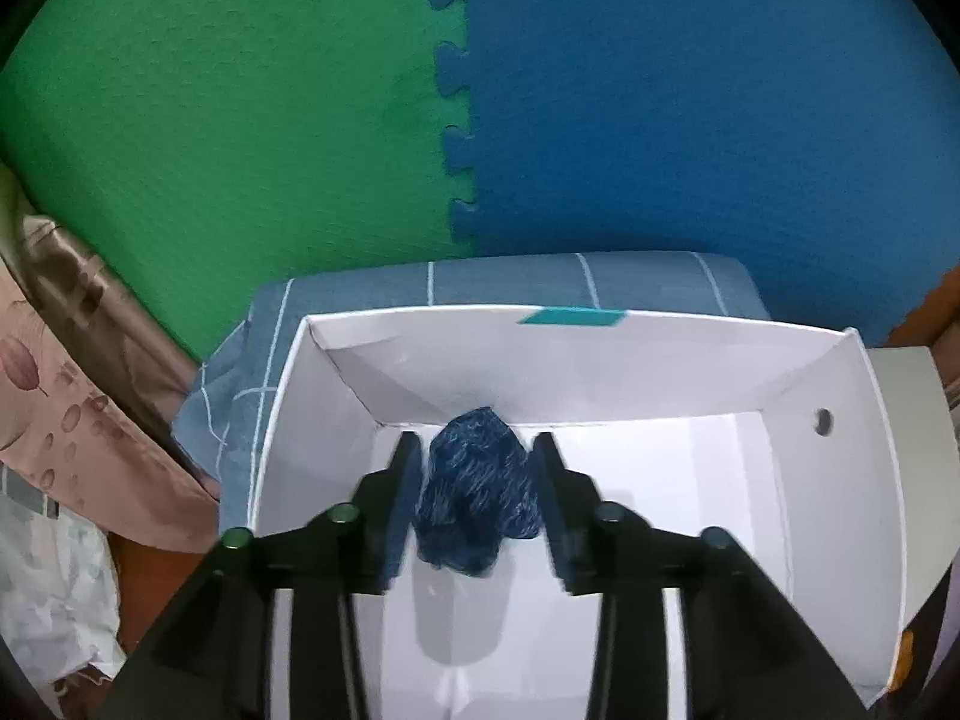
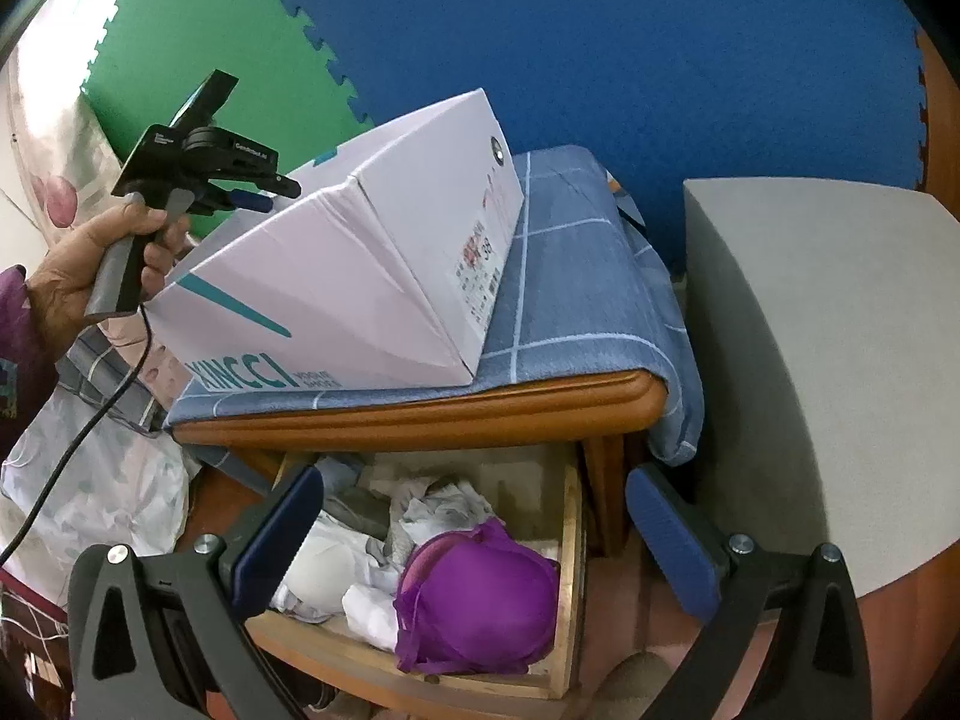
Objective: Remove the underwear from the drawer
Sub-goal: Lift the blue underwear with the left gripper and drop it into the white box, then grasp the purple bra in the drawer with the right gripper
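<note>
Over the white shoe box [image 1: 600, 360] on the blue checked cloth [image 1: 336, 312], we see our left gripper [image 1: 477, 507] with its jaws parted around a dark blue bundled piece of underwear [image 1: 477, 492]; the left pad seems to touch it, the right stands apart. Below the table, our right gripper [image 2: 474, 540] hangs wide open above the open wooden drawer [image 2: 570, 540], where a purple bra [image 2: 480, 594] lies among white garments [image 2: 372, 600].

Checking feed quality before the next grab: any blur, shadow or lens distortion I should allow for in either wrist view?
Left wrist view: sharp; the dark blue underwear throws a soft grey shadow on the white box floor; straight box edges bow. Right wrist view: evenly lit, no glare; strong fisheye curving of the wooden drawer; dark vignette at the corners; the purple bra is in focus.
</note>
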A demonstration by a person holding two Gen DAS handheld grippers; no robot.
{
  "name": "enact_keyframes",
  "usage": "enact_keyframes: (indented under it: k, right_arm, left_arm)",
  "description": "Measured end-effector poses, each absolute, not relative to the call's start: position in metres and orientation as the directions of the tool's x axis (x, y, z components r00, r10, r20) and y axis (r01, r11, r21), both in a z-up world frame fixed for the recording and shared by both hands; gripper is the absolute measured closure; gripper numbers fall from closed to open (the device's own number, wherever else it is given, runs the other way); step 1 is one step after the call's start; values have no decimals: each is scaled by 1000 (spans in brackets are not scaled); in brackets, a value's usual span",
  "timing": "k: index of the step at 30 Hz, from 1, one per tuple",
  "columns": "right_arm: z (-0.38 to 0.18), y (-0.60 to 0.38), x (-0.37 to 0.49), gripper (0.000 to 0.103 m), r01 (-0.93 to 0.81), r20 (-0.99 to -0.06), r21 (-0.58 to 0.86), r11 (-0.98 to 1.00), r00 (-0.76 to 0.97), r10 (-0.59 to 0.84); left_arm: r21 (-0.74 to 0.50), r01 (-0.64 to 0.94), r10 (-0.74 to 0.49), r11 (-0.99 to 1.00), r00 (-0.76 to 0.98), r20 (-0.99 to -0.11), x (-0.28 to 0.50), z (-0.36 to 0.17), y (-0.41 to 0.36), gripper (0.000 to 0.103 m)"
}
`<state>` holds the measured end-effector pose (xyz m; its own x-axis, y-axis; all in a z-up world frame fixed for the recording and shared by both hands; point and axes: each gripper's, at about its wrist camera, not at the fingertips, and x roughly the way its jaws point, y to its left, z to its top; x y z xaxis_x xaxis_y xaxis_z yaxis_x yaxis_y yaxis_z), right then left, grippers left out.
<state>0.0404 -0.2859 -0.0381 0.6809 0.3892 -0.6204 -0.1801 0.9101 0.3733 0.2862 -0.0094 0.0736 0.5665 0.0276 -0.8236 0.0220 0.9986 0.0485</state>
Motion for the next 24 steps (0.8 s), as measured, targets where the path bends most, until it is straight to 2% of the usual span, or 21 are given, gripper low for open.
enact_keyframes:
  k: [1, 3, 5, 7, 12, 17, 24]
  right_arm:
    - [-39, -287, 41, 0, -177, -625, 373, 911, 677, 388]
    - [-43, -287, 43, 0, -172, -641, 366, 915, 666, 381]
    - [-48, -286, 45, 0, -170, -659, 363, 916, 648, 381]
    - [-55, -283, 46, 0, -173, -680, 366, 914, 621, 389]
    - [-77, -256, 50, 0, -220, -765, 328, 919, 508, 395]
    - [-93, -211, 41, 0, -330, -830, 168, 929, 461, 314]
    - [-112, -156, 33, 0, -406, -860, -110, 907, 497, 118]
  left_arm:
    - [51, 16, 33, 999, 573, -819, 287, 75, -8, 60]
    - [35, 14, 20, 999, 591, -807, 282, 80, -5, 39]
    - [32, 16, 14, 999, 637, -771, 268, 93, -5, 32]
    - [46, 22, 18, 999, 684, -729, 256, 104, -4, 31]
    - [21, 56, -33, 998, 809, -587, 185, 139, 1, 7]
    - [42, 130, -92, 991, 861, -499, 100, 137, 9, 1]
    - [70, 164, -98, 984, 827, -554, 30, 76, 36, 1]
